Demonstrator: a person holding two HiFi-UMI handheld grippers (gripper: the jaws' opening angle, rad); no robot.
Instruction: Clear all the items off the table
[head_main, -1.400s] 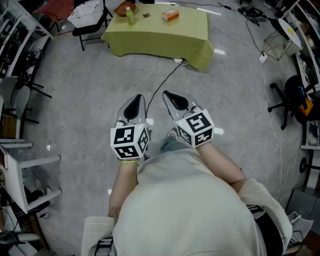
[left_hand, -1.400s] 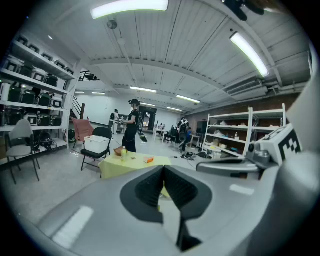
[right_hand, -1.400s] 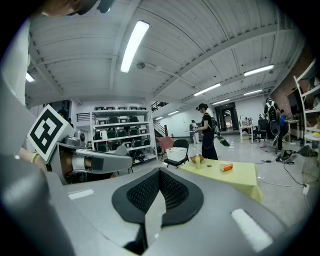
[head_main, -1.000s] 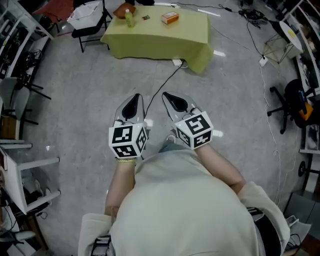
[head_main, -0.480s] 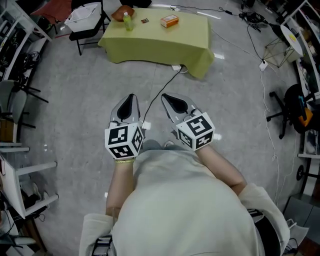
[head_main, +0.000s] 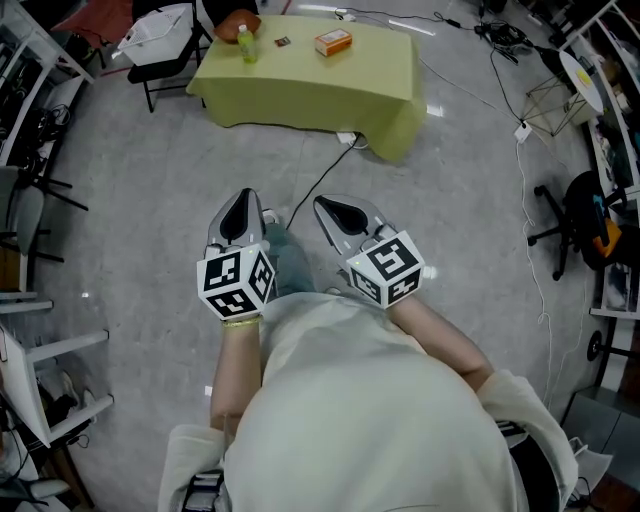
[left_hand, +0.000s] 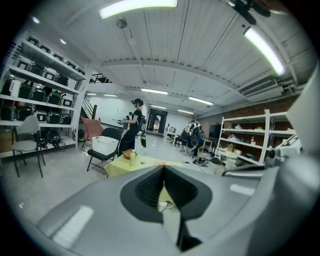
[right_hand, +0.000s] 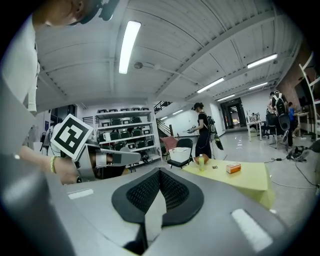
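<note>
On far table (head_main: 330, 85), items (head_main: 333, 41) tiny/unclear; L hand-held gripper (head_main: 241, 200) & R hand-held gripper (head_main: 327, 208) closed, empty.

The left gripper (head_main: 241, 203) and right gripper (head_main: 324, 207) are held side by side just ahead of the chest, with the forearms bent in and the tips pointing forward. Both have their jaws pressed together with nothing between them.

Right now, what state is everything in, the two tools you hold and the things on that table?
left tool: shut, empty
right tool: shut, empty
table: cloth-covered, not yet cleared
bottle: upright on the table
orange box: lying flat on the table
</note>
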